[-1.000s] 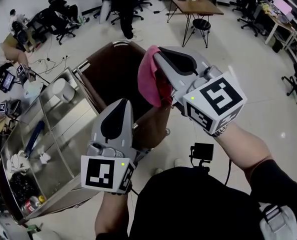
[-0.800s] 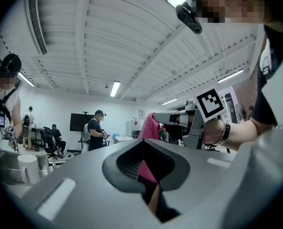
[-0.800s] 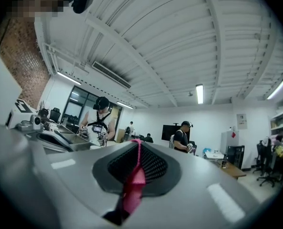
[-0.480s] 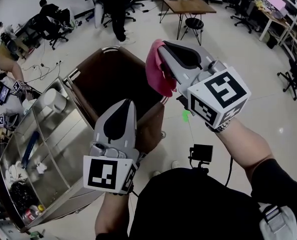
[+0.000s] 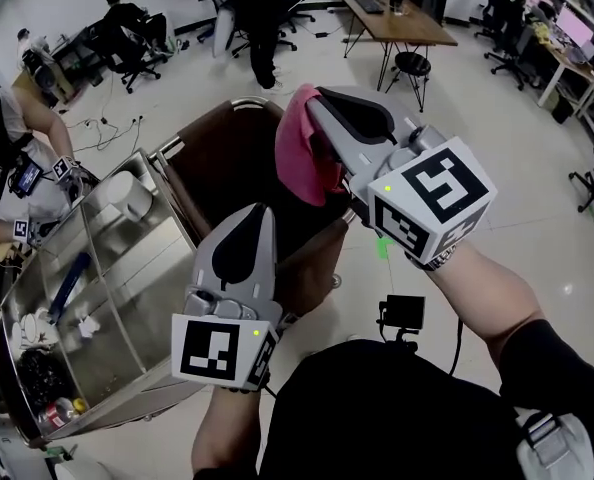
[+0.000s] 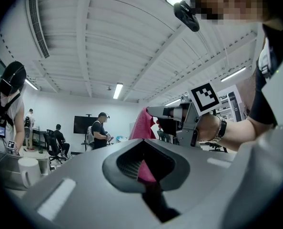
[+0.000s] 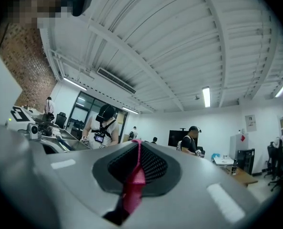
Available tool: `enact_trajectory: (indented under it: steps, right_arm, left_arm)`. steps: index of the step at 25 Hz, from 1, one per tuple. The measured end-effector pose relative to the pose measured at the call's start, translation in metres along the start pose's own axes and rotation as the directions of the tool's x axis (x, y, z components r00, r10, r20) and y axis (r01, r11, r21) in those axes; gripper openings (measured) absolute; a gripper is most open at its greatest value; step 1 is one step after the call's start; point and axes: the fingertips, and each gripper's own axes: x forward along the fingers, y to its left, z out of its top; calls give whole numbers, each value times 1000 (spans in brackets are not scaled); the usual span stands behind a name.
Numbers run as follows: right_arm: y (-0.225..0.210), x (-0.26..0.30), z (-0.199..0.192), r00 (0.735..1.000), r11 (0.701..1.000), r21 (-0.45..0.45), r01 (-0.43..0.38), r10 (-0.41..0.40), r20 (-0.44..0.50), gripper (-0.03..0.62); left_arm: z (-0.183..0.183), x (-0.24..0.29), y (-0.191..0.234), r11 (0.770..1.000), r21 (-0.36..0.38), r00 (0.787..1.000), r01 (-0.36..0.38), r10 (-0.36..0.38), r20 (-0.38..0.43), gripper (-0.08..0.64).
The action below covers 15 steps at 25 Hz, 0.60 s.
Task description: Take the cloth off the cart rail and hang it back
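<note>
Near left, the left gripper (image 5: 259, 211) hovers, jaws narrow and pinching nothing. Farther right, the right gripper (image 5: 315, 100) clamps the pink fabric cloth (image 5: 299, 153), which hangs clear above the brown bag (image 5: 222, 163) at the far end of the stainless-steel cart (image 5: 127, 288).

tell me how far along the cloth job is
Done: the pink cloth is off the cart, held up above it and touching nothing there. In hand: the right hand-held gripper is shut on the cloth, and the rest hangs free. Left: hanging it back on the cart's rail, not yet begun.
</note>
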Motion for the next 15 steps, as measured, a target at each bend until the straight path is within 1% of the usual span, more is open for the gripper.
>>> enact_trajectory:
  steps: [3, 6, 8, 9, 12, 15]
  right_arm:
    - [0, 9, -16, 1000, 1000, 11, -7, 7, -23, 12]
    - [-11, 12, -34, 999, 1000, 29, 1, 1, -53, 12]
    - [-22, 7, -49, 997, 999, 42, 15, -12, -77, 12]
    - [-28, 4, -58, 996, 999, 48, 23, -19, -91, 12]
    - [-46, -10, -87, 988, 996, 68, 54, -44, -145, 12]
    - [-64, -26, -118, 976, 992, 83, 90, -71, -206, 12]
  left_arm:
    - [-7, 1, 9, 1000, -2, 1000, -11, 11, -10, 5]
    - [-20, 6, 12, 1000, -11, 996, -8, 7, -89, 5]
    - [-25, 12, 11, 1000, -19, 995, -5, 3, -98, 5]
    - [-27, 16, 9, 1000, -23, 995, -2, 0, -101, 5]
    - [-24, 31, 3, 999, -31, 999, 9, -11, -45, 5]
    - [-27, 43, -6, 999, -38, 998, 27, -29, -53, 5]
